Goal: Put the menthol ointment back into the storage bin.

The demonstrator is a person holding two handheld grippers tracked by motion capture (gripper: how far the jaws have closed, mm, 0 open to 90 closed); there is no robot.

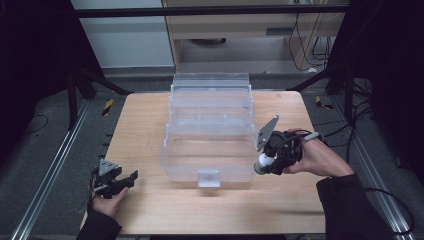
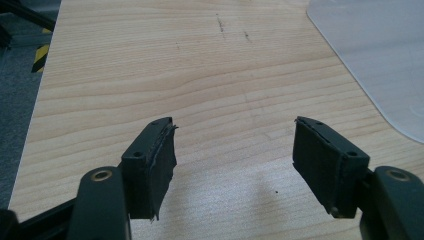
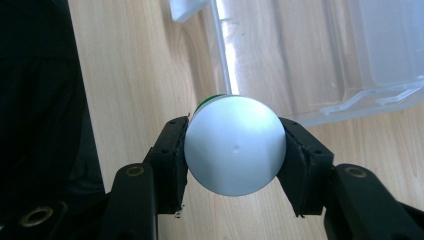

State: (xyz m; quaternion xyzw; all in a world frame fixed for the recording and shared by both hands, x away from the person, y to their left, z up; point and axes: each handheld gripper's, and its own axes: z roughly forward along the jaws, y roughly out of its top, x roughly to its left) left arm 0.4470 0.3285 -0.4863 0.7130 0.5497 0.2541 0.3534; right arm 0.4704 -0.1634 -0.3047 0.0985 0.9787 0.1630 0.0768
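A clear plastic box (image 1: 210, 135) stands open at the middle of the wooden table (image 1: 150, 210), its lid raised at the far side and a latch tab on its near wall. The left gripper (image 1: 131, 176) rests at the near left corner of the table, held by the left hand (image 1: 106, 202), well apart from the box. In the left gripper view its jaws stand wide apart with nothing between them; bare table (image 2: 200, 75) lies ahead and a corner of the box (image 2: 380, 55) shows at upper right. The right gripper (image 1: 262, 165), held by the right hand (image 1: 315, 160), sits just beside the near right corner of the box. In the right gripper view its jaws are closed against both sides of a white bulb (image 3: 235, 145), gripping it; a green edge shows behind the bulb's dome. The box wall (image 3: 325, 60) lies just beyond the bulb. In the high view the bulb (image 1: 264, 161) shows as a white tip at the gripper's front, above the table, outside the box.
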